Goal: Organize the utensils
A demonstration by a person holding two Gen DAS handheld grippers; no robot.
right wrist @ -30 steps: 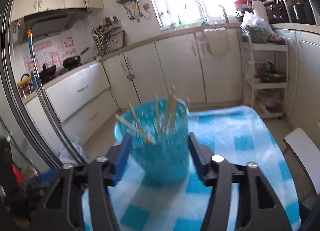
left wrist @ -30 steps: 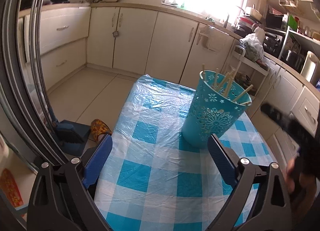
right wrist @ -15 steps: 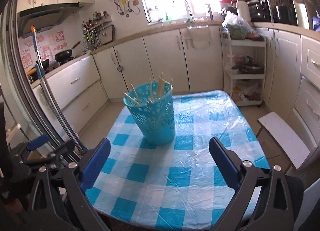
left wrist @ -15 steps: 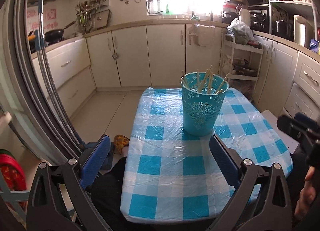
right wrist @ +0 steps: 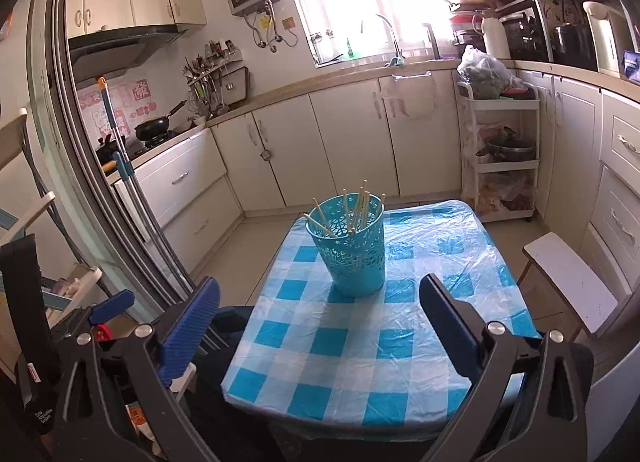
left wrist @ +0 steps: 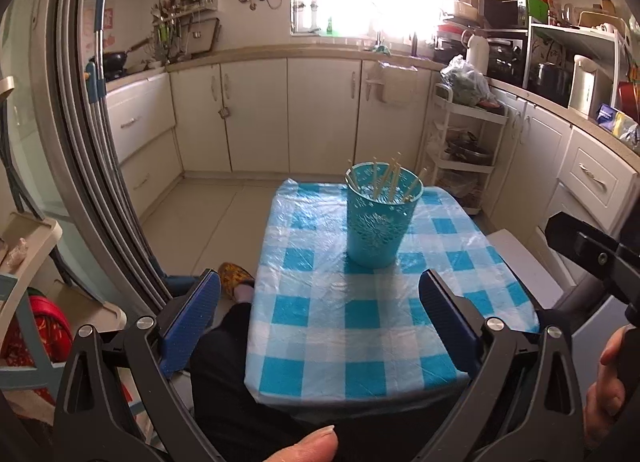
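A teal perforated holder [left wrist: 382, 216] [right wrist: 352, 246] stands upright on the far half of a small table with a blue-and-white checked cover [left wrist: 360, 322] [right wrist: 360, 342]. Several wooden chopsticks [left wrist: 390, 182] [right wrist: 356, 208] stick out of its top. My left gripper [left wrist: 320, 316] is open and empty, held above the table's near part, well short of the holder. My right gripper [right wrist: 320, 316] is also wide open with nothing between its fingers, back from the holder. The right gripper's body [left wrist: 592, 258] shows at the right edge of the left wrist view.
A white stool [right wrist: 568, 278] stands right of the table. A white trolley rack [right wrist: 500, 158] with pots is at the far right, cabinets run along the back. A person's legs and patterned slipper [left wrist: 236, 278] are left of the table, by a metal door frame [left wrist: 100, 182].
Both grippers pulled back and up from the holder, which now looks smaller and farther. The right gripper's jaws spread from around the holder to wide open. The holder stayed on the table.
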